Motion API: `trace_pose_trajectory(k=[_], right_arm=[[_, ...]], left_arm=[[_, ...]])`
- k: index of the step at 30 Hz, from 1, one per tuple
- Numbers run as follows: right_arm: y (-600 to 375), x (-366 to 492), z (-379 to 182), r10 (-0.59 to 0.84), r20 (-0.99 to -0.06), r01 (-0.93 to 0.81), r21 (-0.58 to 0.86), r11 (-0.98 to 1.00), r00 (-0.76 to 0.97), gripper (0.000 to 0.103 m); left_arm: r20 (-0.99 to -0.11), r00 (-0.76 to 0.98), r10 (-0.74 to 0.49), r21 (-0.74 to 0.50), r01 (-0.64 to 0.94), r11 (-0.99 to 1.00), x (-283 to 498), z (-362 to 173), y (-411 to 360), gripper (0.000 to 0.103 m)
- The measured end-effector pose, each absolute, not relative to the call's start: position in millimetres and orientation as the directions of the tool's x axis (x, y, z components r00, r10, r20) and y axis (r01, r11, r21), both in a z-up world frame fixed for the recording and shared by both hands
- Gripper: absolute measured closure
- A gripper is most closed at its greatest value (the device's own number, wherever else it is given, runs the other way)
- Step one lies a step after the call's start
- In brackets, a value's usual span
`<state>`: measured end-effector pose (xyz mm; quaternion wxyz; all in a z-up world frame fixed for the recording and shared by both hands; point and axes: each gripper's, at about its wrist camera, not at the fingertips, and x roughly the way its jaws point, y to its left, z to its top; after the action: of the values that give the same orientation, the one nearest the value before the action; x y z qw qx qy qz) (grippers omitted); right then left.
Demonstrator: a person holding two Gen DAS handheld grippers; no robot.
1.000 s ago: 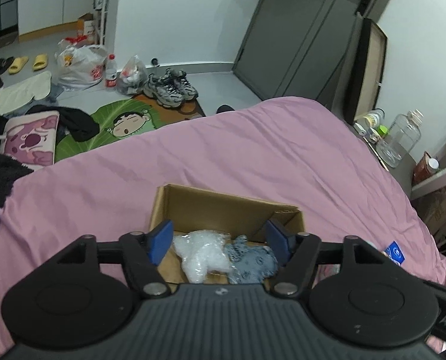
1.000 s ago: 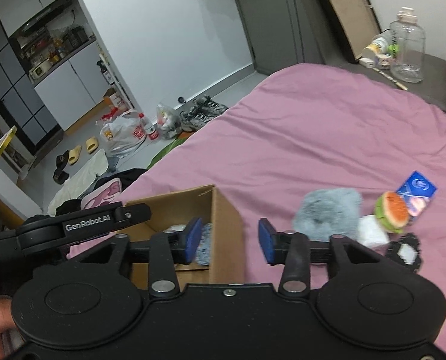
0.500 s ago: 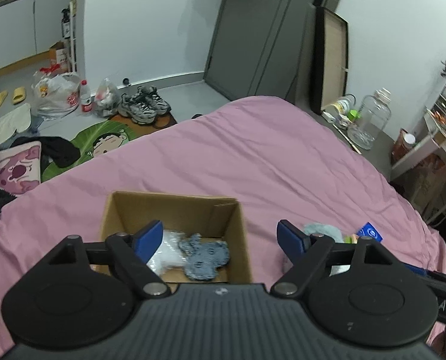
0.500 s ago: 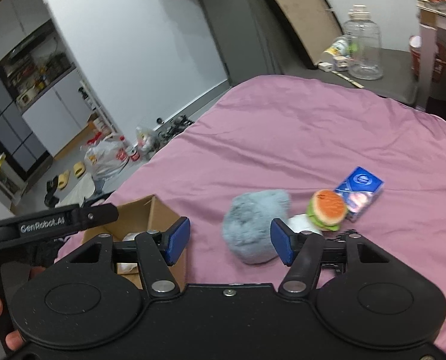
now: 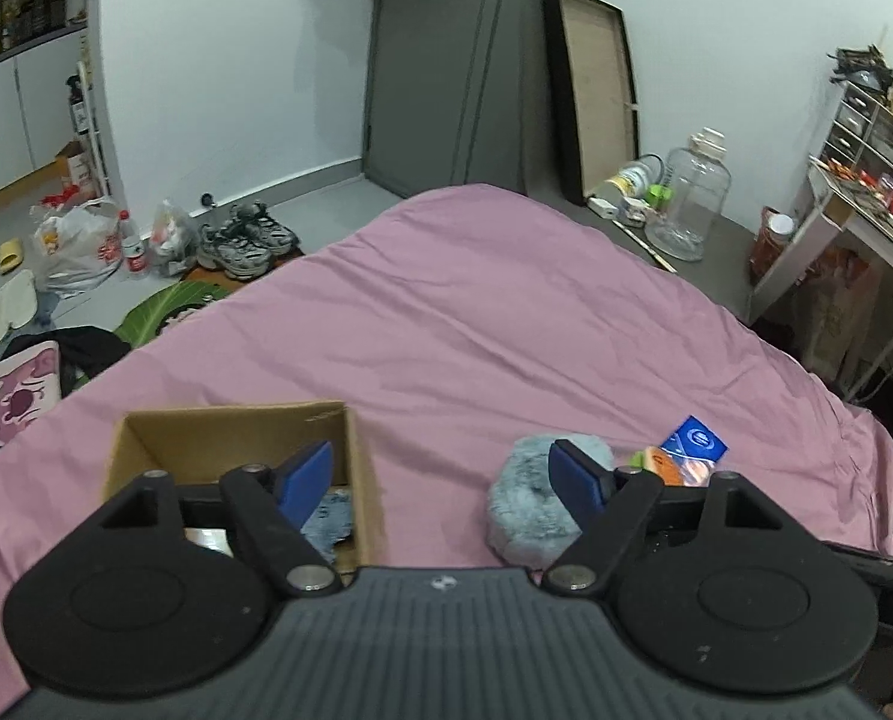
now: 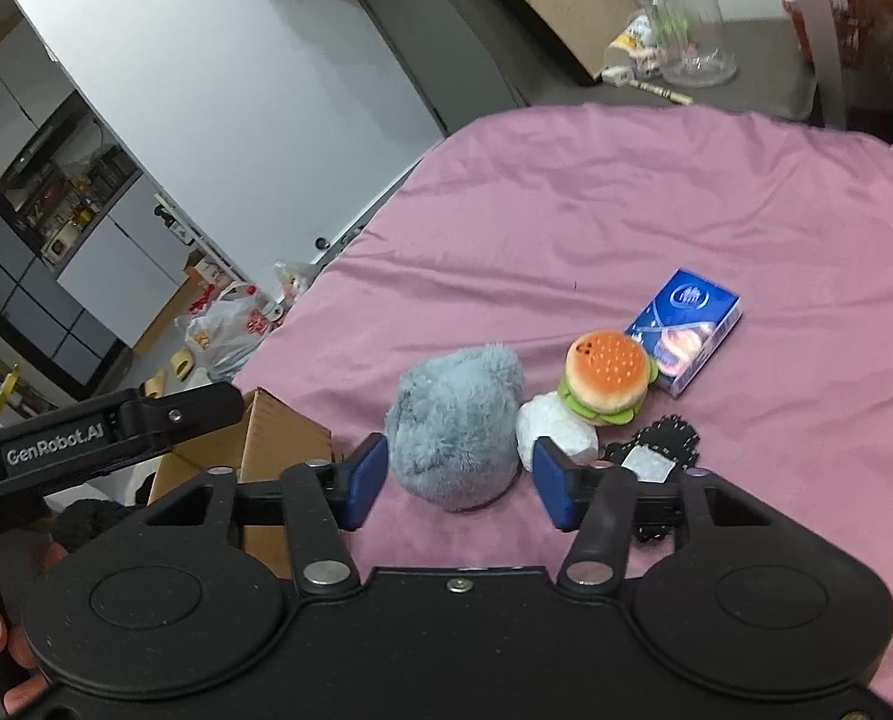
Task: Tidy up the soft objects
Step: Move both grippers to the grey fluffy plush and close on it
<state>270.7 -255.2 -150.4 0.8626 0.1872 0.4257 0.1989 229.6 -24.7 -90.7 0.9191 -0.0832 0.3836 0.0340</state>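
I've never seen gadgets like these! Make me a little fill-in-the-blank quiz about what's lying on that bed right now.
1. The bed sheet is coloured ____.
2. The toy burger rests against a blue ____.
3. The open container on the bed is a cardboard ____.
4. The fluffy toy between the right gripper's open jaws is blue-____.

Missing words: pink; packet; box; grey.

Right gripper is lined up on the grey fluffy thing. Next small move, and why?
Probably ease the right gripper forward and down until the grey plush ball sits between its jaws, then close. The jaws have just been closing, yet nothing is between them: the ball still lies just ahead on the pink bedsheet. The cardboard box stands open at the left to receive it.
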Motion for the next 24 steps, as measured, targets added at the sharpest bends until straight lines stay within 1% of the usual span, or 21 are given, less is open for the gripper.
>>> trace_pose_trajectory(k=[1,4,6,7,9,14,16,24], right_arm=[[-255.8,272.0,-153.3,0.507,-0.66,-0.184,0.496,0.848,0.554,0.059],[-258.7,277.4,-161.4,0.52,-0.659,-0.18,0.514,0.839,0.543,0.063],[-260.0,281.0,-166.1,0.526,-0.659,-0.176,0.523,0.834,0.537,0.064],[-260.7,283.3,-169.2,0.529,-0.659,-0.174,0.526,0.832,0.535,0.064],[-262.0,287.9,-174.0,0.53,-0.659,-0.17,0.531,0.83,0.533,0.064],[-262.5,298.7,-181.8,0.546,-0.652,-0.157,0.557,0.816,0.527,0.064],[-261.3,301.0,-183.4,0.556,-0.644,-0.157,0.569,0.808,0.525,0.064],[-252.4,305.8,-190.1,0.592,-0.629,-0.186,0.59,0.786,0.504,0.064]], left_arm=[[-0.716,0.698,-0.012,-0.136,-0.122,0.983,231.9,-92.3,-27.4,0.026],[-0.734,0.679,-0.008,-0.129,-0.128,0.983,239.4,-98.0,-33.5,0.034],[-0.741,0.671,-0.004,-0.113,-0.118,0.987,244.5,-100.8,-38.1,0.041],[-0.744,0.668,-0.009,-0.112,-0.111,0.987,246.9,-101.9,-40.0,0.043],[-0.757,0.653,-0.024,-0.119,-0.102,0.988,253.9,-105.3,-41.9,0.049],[-0.797,0.603,-0.028,-0.109,-0.097,0.989,273.6,-116.8,-47.1,0.056],[-0.806,0.592,-0.026,-0.102,-0.096,0.99,279.7,-120.9,-49.3,0.056],[-0.825,0.561,-0.071,-0.143,-0.085,0.986,295.4,-140.1,-52.5,0.065]])
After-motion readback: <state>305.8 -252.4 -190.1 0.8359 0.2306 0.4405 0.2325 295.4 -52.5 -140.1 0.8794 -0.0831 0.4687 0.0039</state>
